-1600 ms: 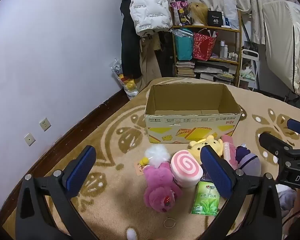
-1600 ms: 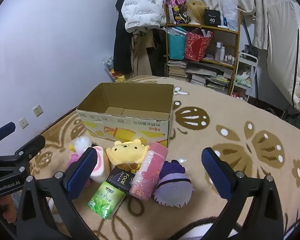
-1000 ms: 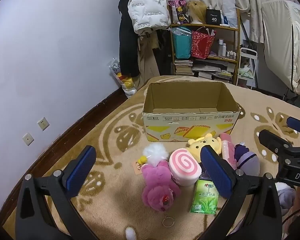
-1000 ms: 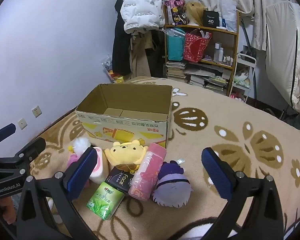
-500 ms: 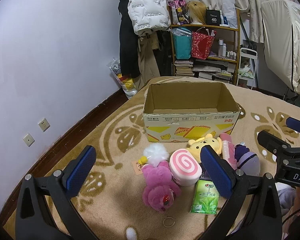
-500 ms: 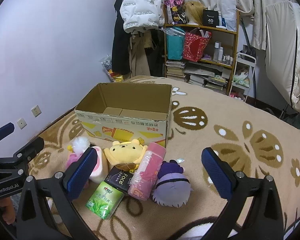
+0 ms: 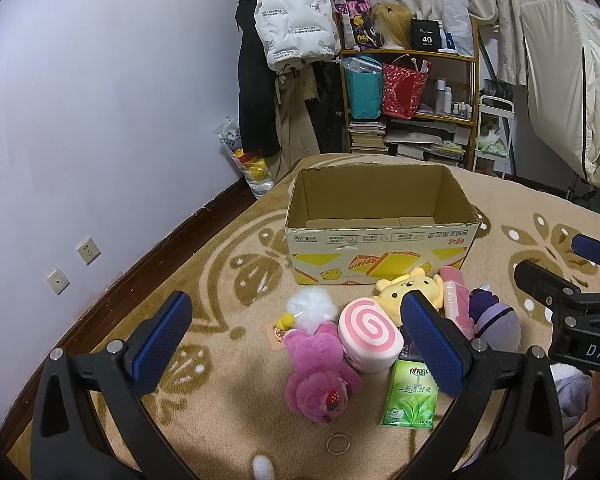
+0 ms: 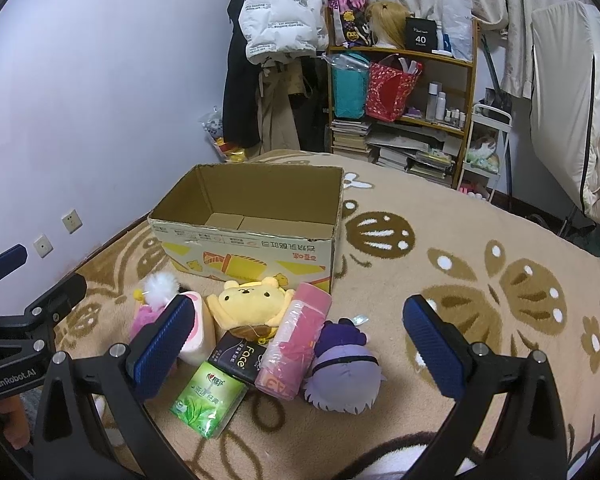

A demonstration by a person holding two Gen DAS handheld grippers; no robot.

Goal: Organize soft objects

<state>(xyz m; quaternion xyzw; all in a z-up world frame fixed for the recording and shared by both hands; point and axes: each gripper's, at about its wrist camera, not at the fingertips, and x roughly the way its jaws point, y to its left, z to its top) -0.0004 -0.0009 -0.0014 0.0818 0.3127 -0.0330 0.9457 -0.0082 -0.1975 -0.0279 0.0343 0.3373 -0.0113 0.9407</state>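
An empty open cardboard box [image 7: 380, 236] [image 8: 252, 248] stands on the patterned carpet. In front of it lies a heap: a pink plush bear [image 7: 320, 372], a pink swirl roll cushion [image 7: 370, 334], a yellow bear plush [image 8: 252, 306], a pink tissue pack [image 8: 296, 340], a purple plush [image 8: 342, 372], a green tissue pack [image 8: 208, 398] and a black Face pack [image 8: 240, 356]. My left gripper [image 7: 296, 344] is open and empty above the pink bear. My right gripper [image 8: 300, 342] is open and empty above the heap.
A white pom-pom charm [image 7: 312, 310] lies by the pink bear. A wooden shelf [image 7: 408, 108] with bags and books and hanging coats [image 7: 292, 40] stand behind the box. A purple wall with sockets [image 7: 88, 250] runs on the left. A white garment cover [image 8: 572, 100] hangs at right.
Both views have shifted only slightly; the grippers stay open and the objects have not moved.
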